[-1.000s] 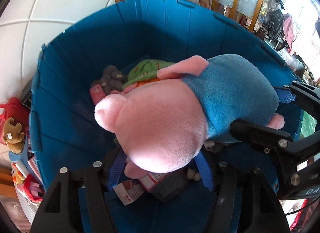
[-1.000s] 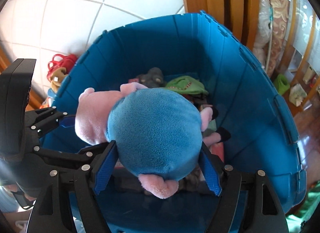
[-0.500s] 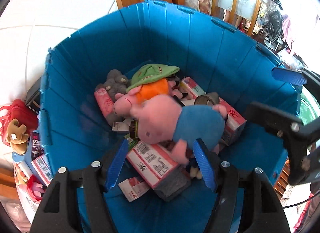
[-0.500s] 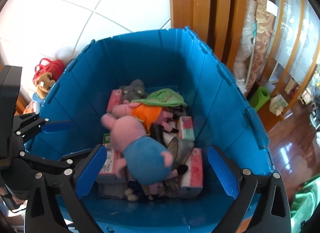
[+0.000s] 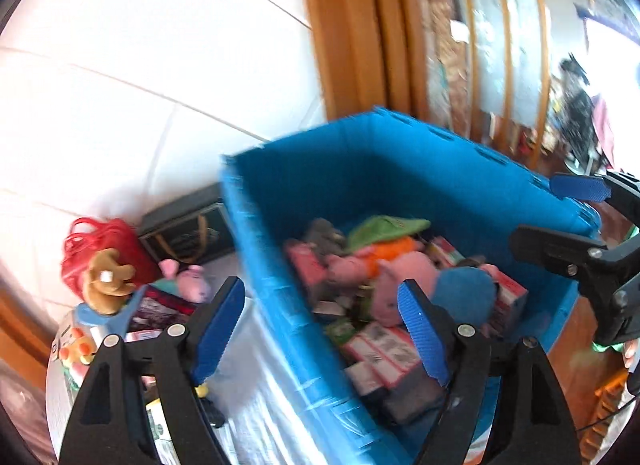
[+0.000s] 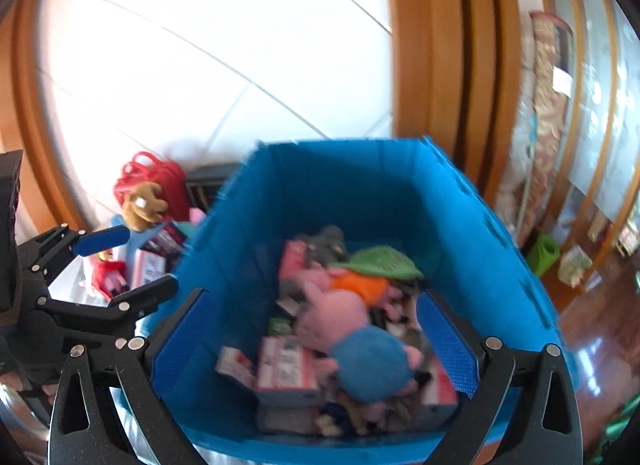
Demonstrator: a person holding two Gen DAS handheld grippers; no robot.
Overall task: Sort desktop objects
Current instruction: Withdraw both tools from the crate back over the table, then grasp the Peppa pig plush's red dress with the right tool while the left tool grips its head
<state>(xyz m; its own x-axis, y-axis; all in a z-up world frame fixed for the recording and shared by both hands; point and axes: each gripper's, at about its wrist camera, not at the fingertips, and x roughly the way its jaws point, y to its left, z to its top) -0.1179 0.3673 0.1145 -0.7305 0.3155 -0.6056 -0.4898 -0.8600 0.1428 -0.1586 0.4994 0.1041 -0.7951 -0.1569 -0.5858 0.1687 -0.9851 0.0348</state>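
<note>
The pink-and-blue pig plush [image 6: 352,341], gripped by both tools a second ago, is now seen lying released among cartons in the blue crate [image 6: 360,193]. The right gripper [image 6: 316,349] is held wide and empty; the left gripper [image 5: 320,325] is opening, empty. Unsorted toys [image 5: 104,277] are shown best by the left view.

Brightness: daylight, strong in both views.
Glare: white tiled wall [image 5: 120,77] blown out, grout lines faint; sheen on wooden floor [image 6: 592,349].
Shadow: inner walls of blue bin [image 6: 360,201] darker than its rim.
Blur: motion smear across both views; bin contents soft, box print illegible.
Distortion: fisheye bowing of wooden door frame [image 6: 420,45]; black vignette at corners.
</note>
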